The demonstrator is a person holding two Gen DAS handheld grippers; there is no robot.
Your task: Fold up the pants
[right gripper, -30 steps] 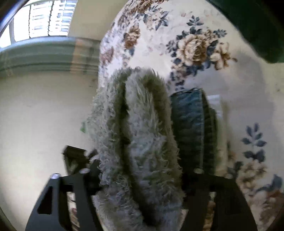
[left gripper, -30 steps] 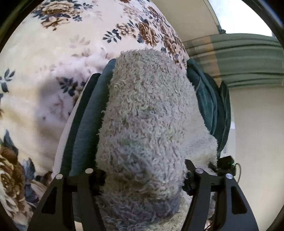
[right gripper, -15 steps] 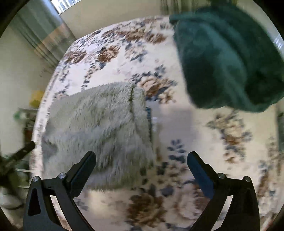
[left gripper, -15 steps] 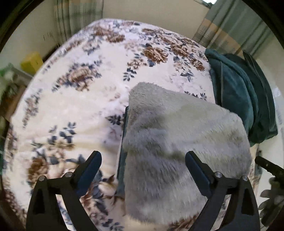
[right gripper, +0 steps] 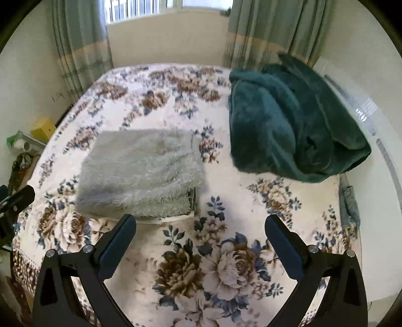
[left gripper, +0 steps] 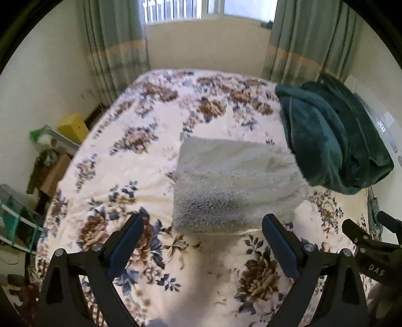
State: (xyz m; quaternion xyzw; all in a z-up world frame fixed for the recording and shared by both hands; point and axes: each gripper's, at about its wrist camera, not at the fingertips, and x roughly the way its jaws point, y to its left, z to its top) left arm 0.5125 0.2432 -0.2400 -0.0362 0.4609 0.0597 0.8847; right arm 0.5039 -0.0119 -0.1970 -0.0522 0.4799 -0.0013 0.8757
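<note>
I see the pants (left gripper: 233, 183) as a folded stack of pale grey, shaggy fleece lying flat on the bed (left gripper: 140, 176). The stack is roughly rectangular, with a long, fuzzy pile on top. In the right wrist view the pants (right gripper: 140, 173) show layered edges along the near side, and a thin white strip peeks out from underneath at the near right corner. The stack sits near the middle of the bed, a little toward its near edge.

My left gripper (left gripper: 202, 247) hovers above the bed just in front of the pants, its two black fingers spread wide with nothing between them. My right gripper (right gripper: 201, 247) is likewise spread wide and holds nothing, hanging over bare bedspread to the right of the stack. Neither touches the fabric.

The bedspread is cream with brown and blue flowers. A crumpled dark teal blanket (left gripper: 331, 140) lies along the bed's right edge, near the far right corner, just beside the pants in the left view and apart from them in the right view, where the blanket (right gripper: 289, 125) is clearer.

The only writing I can read is "DAS" in white letters on the black body of the other gripper, at the lower right of the left wrist view. A yellow box (left gripper: 72, 125) sits off the bed's left edge; I cannot read any label on it. Green curtains (left gripper: 115, 42) frame a window (left gripper: 181, 10) beyond the far edge.
</note>
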